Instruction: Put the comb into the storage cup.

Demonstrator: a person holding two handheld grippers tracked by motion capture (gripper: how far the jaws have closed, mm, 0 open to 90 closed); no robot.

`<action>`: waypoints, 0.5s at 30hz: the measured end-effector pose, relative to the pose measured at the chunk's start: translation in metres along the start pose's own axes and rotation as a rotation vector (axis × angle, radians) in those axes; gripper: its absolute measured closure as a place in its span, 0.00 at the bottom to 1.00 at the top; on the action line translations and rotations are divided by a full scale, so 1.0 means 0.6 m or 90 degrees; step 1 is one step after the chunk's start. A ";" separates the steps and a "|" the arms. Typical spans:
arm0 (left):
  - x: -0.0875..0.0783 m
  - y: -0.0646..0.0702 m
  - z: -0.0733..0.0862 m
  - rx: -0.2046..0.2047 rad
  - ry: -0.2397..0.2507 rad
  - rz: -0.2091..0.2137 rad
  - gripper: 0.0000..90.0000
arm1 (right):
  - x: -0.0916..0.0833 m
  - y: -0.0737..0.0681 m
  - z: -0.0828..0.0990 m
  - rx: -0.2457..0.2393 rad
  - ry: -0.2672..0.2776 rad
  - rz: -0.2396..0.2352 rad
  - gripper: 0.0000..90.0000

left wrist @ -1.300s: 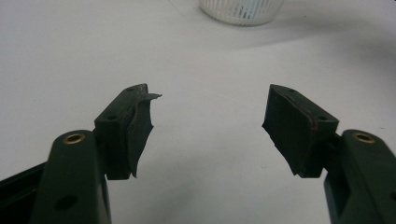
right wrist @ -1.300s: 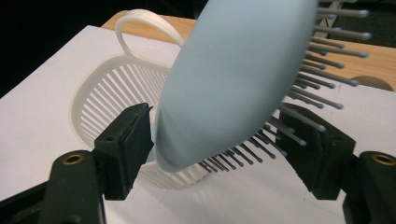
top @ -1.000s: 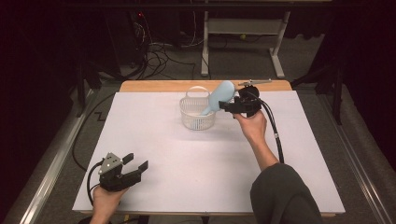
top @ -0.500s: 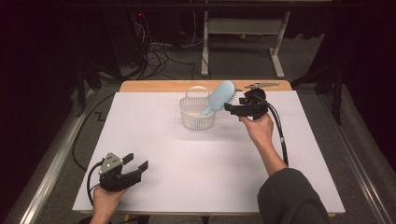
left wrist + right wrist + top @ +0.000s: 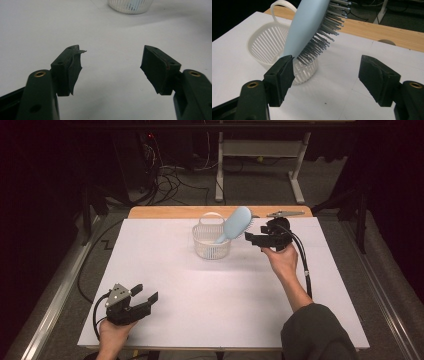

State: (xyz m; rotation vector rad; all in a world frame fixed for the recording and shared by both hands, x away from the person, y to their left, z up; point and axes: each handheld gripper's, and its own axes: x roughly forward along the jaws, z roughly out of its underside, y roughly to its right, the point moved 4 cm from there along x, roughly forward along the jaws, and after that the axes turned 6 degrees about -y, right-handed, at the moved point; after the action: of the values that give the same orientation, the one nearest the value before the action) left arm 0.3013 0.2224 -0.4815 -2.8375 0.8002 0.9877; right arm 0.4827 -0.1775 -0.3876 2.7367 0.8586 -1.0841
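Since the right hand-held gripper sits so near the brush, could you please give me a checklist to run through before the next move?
1. Hairbrush stands in the basket, head leaning out over the rim: ok.
2. Right hand-held gripper jaws apart, nothing between them: ok.
3. Right hand-held gripper off the hairbrush: cannot tell; one pad sits very near the bristles.
4. Basket upright on the white table: ok.
5. Left hand-held gripper open, holding nothing, well away from the basket: ok.

Lab: cables, metal frame, dark surrounds.
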 end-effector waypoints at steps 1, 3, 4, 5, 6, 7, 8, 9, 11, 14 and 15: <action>0.000 0.000 0.000 0.000 0.000 0.000 0.36 | -0.001 0.001 0.001 -0.001 0.001 0.000 0.32; 0.000 0.000 0.000 -0.001 0.000 0.000 0.36 | -0.003 0.002 0.003 -0.001 0.000 0.001 0.32; 0.000 0.000 0.000 -0.001 0.000 0.000 0.36 | -0.004 0.004 0.004 -0.002 0.001 0.001 0.32; 0.000 0.000 0.000 -0.001 0.000 0.000 0.36 | -0.005 0.004 0.005 -0.002 0.001 0.002 0.32; 0.000 0.000 0.000 0.000 0.000 0.000 0.36 | -0.006 0.005 0.006 -0.003 0.001 0.002 0.32; 0.000 0.000 0.000 0.000 0.000 0.000 0.36 | -0.007 0.006 0.007 -0.001 0.000 0.002 0.32; 0.000 0.000 0.000 0.000 -0.001 0.000 0.36 | -0.008 0.006 0.007 -0.001 0.000 0.002 0.32; 0.000 0.000 0.000 0.000 0.000 0.000 0.36 | -0.009 0.007 0.008 -0.002 0.002 0.003 0.32; 0.000 -0.001 0.000 -0.001 0.000 -0.001 0.36 | -0.012 0.009 0.009 -0.004 0.003 0.004 0.32; 0.000 -0.001 0.000 -0.002 -0.001 -0.001 0.36 | -0.016 0.011 0.011 -0.007 0.007 0.005 0.33; 0.000 -0.001 0.000 -0.002 -0.001 -0.001 0.36 | -0.017 0.012 0.012 -0.007 0.007 0.004 0.33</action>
State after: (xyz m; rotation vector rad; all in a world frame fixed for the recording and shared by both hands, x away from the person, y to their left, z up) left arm 0.3017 0.2230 -0.4817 -2.8383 0.7972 0.9923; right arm 0.4762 -0.1900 -0.3873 2.7376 0.8536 -1.0610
